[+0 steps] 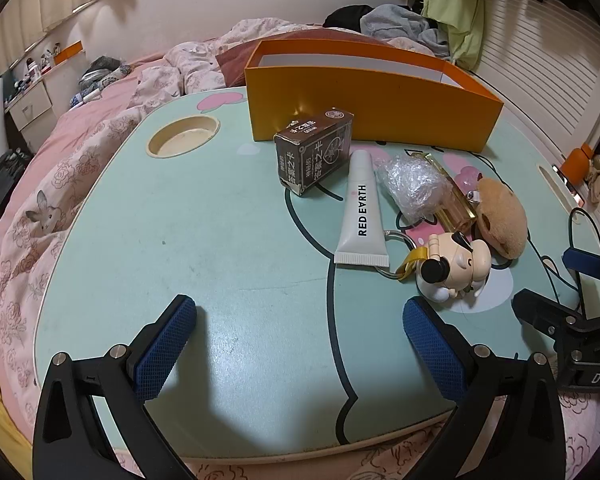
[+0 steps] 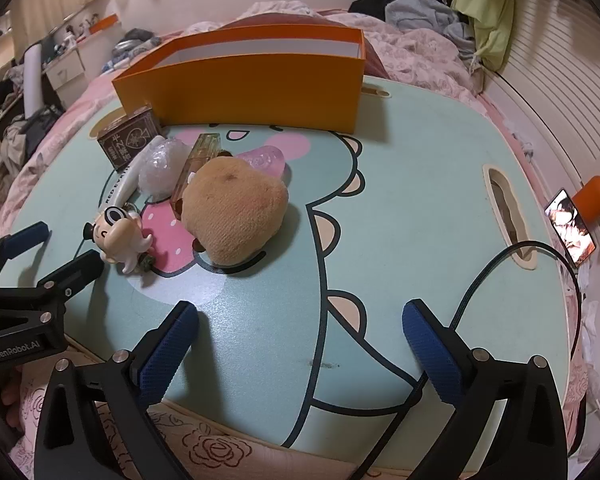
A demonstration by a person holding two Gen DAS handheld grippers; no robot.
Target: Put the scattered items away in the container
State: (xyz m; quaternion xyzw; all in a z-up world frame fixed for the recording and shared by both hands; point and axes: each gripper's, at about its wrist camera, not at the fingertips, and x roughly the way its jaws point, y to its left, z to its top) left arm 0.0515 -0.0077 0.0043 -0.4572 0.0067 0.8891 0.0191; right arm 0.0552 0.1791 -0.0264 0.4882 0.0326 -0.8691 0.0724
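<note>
An orange box [image 1: 364,100] [image 2: 252,92] stands open-topped at the back of the mint lap table [image 1: 200,220] [image 2: 412,208]. In front of it lie a brown card pack [image 1: 314,152] [image 2: 126,142], a white tube [image 1: 362,212] [image 2: 120,188], a crumpled clear wrap [image 1: 414,182] [image 2: 162,170], an amber bottle [image 1: 458,196] [image 2: 198,158], a tan plush [image 1: 504,218] [image 2: 234,212] and a small figurine keychain [image 1: 454,268] [image 2: 122,240]. My left gripper [image 1: 300,312] is open over bare table near the front edge. My right gripper [image 2: 300,320] is open too, with nothing between its fingers.
A round cup recess [image 1: 184,136] sits at the table's back left, a slot [image 2: 508,216] at its right side. A black cable [image 2: 500,268] runs across the right front. A phone [image 2: 570,228] and orange bottle [image 2: 596,196] lie right of the table. Bedding surrounds it.
</note>
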